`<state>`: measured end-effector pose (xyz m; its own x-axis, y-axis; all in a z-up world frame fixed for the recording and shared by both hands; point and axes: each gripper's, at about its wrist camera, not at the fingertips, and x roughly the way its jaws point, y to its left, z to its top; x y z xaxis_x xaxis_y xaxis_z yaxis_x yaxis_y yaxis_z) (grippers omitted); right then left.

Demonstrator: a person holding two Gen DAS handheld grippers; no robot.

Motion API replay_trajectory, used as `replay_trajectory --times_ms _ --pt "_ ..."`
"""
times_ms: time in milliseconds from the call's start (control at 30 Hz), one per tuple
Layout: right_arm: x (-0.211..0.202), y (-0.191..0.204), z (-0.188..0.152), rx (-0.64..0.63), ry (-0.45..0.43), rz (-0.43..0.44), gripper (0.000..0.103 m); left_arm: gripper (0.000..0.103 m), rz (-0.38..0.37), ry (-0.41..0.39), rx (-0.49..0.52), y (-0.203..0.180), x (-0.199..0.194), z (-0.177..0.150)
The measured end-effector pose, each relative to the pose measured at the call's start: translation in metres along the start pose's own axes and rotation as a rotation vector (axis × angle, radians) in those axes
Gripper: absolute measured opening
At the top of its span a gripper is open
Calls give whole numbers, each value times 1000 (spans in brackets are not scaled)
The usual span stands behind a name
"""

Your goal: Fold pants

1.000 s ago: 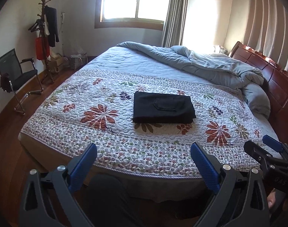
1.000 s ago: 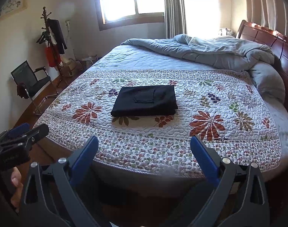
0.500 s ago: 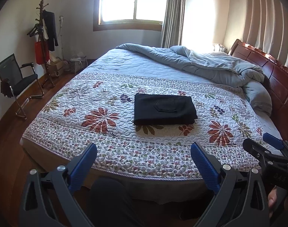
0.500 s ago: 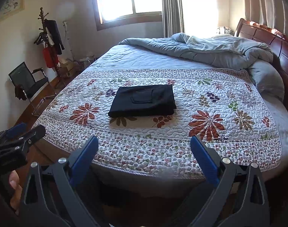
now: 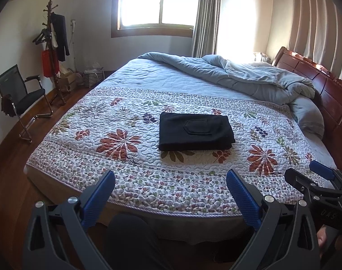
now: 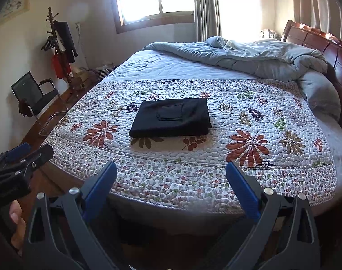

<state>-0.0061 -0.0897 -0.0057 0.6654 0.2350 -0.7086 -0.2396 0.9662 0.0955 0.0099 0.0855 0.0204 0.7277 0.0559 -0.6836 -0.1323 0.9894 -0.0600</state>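
Note:
Black pants (image 5: 195, 131) (image 6: 172, 117) lie folded into a neat rectangle, back pocket up, in the middle of the floral quilt (image 5: 117, 164) (image 6: 249, 121) on the bed. My left gripper (image 5: 171, 177) hangs open before the bed's near edge, well short of the pants, nothing between its blue pads. My right gripper (image 6: 171, 168) is open too and just as far back. The right gripper (image 5: 317, 180) shows at the right edge of the left wrist view. In the right wrist view the left gripper (image 6: 24, 155) shows at the left edge.
A rumpled grey duvet (image 5: 249, 76) is heaped at the far side by the wooden headboard (image 5: 323, 83). A black chair (image 5: 20, 99) and a coat stand (image 5: 54, 45) stand on the wood floor at the left. A person's dark-clad leg (image 5: 130, 240) is below the left gripper.
Both grippers have drawn back and tilted up a little, so the bed sits lower and farther in each view. The pants have not moved.

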Motion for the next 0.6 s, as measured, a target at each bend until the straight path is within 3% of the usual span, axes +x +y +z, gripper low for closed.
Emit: replay_trajectory --times_ms 600 --pt "-5 -1 -2 4 -7 -5 97 99 -1 0 0 -3 -2 -2"
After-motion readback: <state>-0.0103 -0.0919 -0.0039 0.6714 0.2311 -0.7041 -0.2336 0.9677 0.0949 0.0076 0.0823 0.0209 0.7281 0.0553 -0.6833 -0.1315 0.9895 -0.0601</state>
